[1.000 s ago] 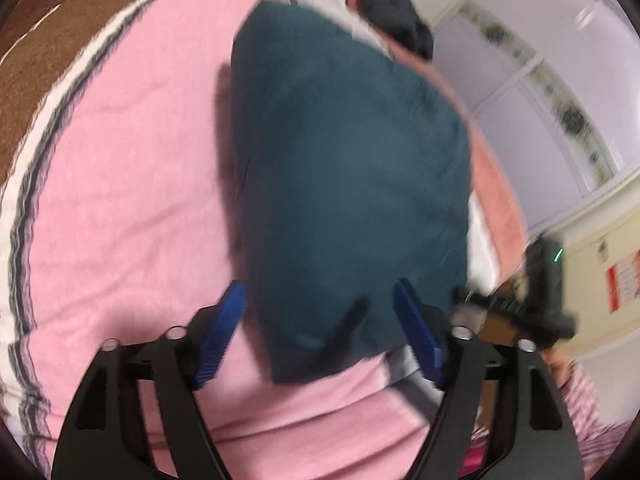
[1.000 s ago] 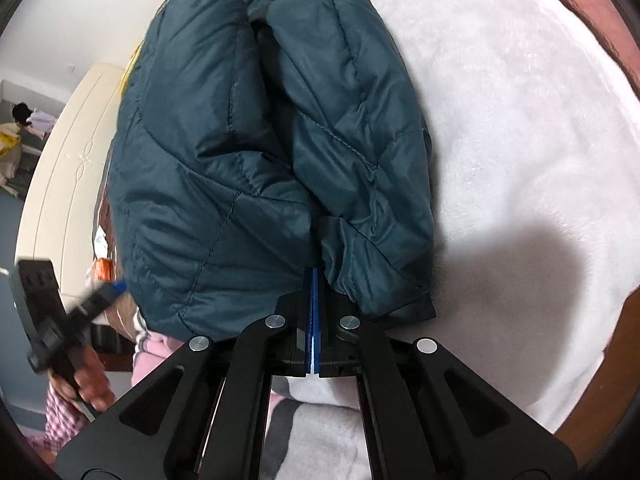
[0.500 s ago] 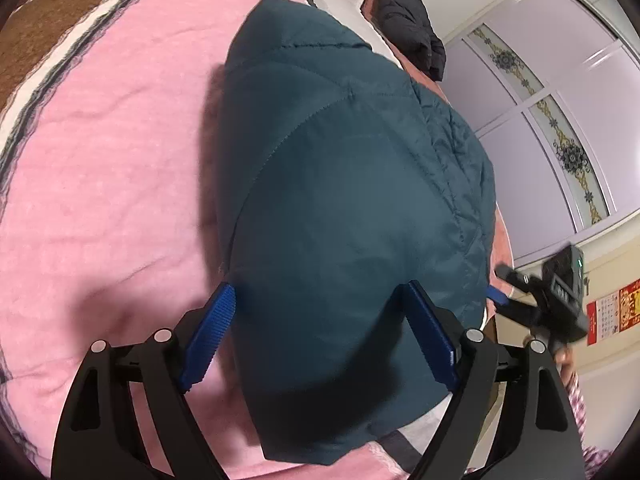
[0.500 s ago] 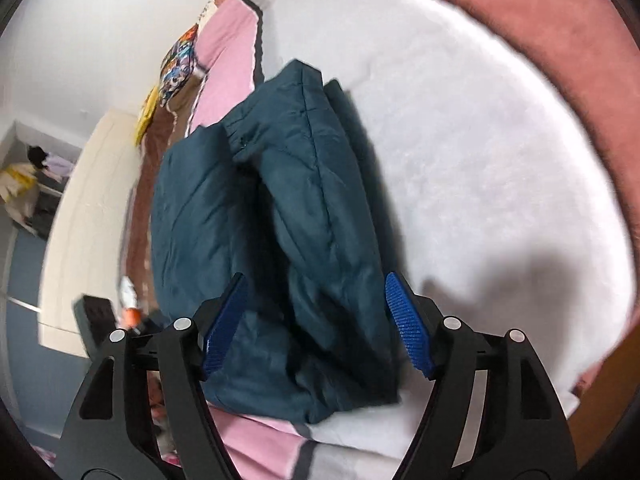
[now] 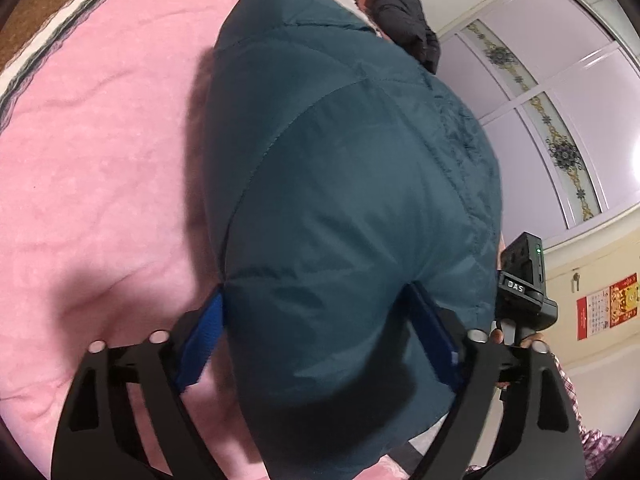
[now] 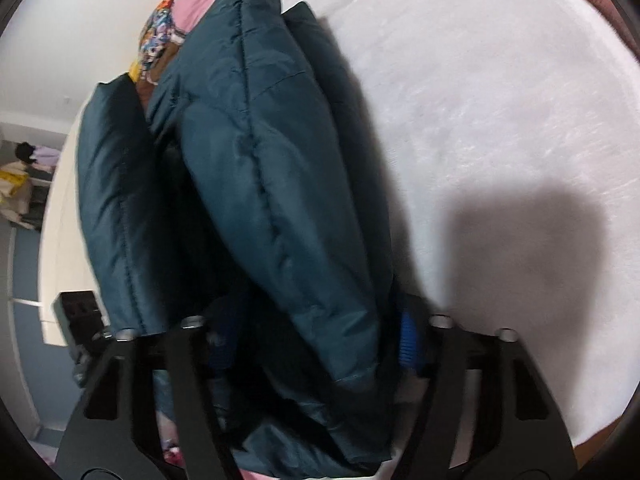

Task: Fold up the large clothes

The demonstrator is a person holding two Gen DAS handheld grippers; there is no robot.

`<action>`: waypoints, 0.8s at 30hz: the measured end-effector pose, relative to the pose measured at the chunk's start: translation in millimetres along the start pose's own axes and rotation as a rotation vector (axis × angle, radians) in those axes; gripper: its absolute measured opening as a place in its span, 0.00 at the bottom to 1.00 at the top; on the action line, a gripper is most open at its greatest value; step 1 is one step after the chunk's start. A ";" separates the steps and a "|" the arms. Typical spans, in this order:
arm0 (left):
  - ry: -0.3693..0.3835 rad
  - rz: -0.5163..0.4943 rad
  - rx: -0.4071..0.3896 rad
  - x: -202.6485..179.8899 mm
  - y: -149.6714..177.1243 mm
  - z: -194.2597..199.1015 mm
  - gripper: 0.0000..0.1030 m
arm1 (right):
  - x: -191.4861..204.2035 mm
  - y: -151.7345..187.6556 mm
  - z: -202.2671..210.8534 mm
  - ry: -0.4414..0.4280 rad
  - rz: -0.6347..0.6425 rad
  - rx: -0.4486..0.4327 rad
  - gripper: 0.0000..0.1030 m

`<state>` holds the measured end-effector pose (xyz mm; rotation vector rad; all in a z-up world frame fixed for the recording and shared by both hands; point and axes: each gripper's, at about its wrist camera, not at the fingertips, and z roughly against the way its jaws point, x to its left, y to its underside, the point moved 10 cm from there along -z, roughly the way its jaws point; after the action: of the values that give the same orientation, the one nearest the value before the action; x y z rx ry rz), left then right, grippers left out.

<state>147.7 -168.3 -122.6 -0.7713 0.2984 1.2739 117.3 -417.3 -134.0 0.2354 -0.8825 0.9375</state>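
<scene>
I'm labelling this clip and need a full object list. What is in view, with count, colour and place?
Padded jacket: one, dark teal, folded into a bundle on the bed, between the jaws of both grippers.
Blanket: one, pink with white, grey and brown border, under the jacket.
White fleece cover: one, beside the jacket in the right wrist view.
Dark garment: one, black, at the bed's far end.
Wardrobe doors: lilac panels with gold trim, behind.
Wall calendar: one, red, right wall.
Left gripper: black, blue pads against the jacket.
Right gripper: black, blue pads, jaws have just been closing around the jacket.
</scene>
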 end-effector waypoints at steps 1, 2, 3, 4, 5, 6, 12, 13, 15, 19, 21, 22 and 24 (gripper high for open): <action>-0.002 -0.008 -0.006 -1.0 0.1 1.6 0.72 | 2.4 -0.8 1.3 -0.007 0.012 0.000 0.36; -0.004 -0.014 -0.011 -2.4 0.4 2.8 0.67 | 4.9 -0.3 2.9 -0.005 0.026 -0.002 0.33; -0.008 -0.019 -0.015 -2.7 0.6 3.9 0.65 | 7.4 0.1 4.6 -0.005 0.041 -0.005 0.27; -0.015 -0.029 -0.025 -4.0 0.2 6.4 0.59 | 9.9 0.4 5.3 -0.003 0.054 -0.011 0.22; -0.021 -0.042 -0.036 -5.8 -0.9 8.6 0.54 | 13.0 0.7 4.8 0.009 0.072 -0.020 0.19; -0.033 -0.063 -0.050 -8.6 -1.9 12.0 0.53 | 19.3 4.4 3.5 0.018 0.085 -0.027 0.16; -0.070 -0.129 -0.101 -13.0 -13.5 27.4 0.43 | 45.5 4.1 7.2 0.078 0.193 -0.079 0.12; -0.076 -0.138 -0.113 -12.4 -16.8 30.7 0.43 | 52.1 4.5 8.4 0.077 0.210 -0.089 0.12; -0.095 -0.161 -0.137 -9.6 -23.4 38.6 0.43 | 66.3 8.2 5.1 0.080 0.245 -0.098 0.12; -0.124 -0.166 -0.171 5.5 -37.2 55.0 0.42 | 79.9 23.9 -3.9 0.085 0.297 -0.090 0.11; -0.144 -0.167 -0.190 14.4 -44.1 64.0 0.42 | 90.1 24.0 -15.0 0.081 0.315 -0.089 0.11; -0.157 -0.167 -0.204 21.8 -49.3 70.7 0.42 | 96.0 24.2 -20.0 0.078 0.323 -0.089 0.11; -0.176 -0.168 -0.221 31.1 -54.9 78.8 0.42 | 96.4 25.5 -26.1 0.074 0.334 -0.082 0.11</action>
<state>191.8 -97.8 -65.3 -0.8469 -0.0504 1.2179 139.2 -330.2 -83.3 -0.0190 -0.9056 1.2087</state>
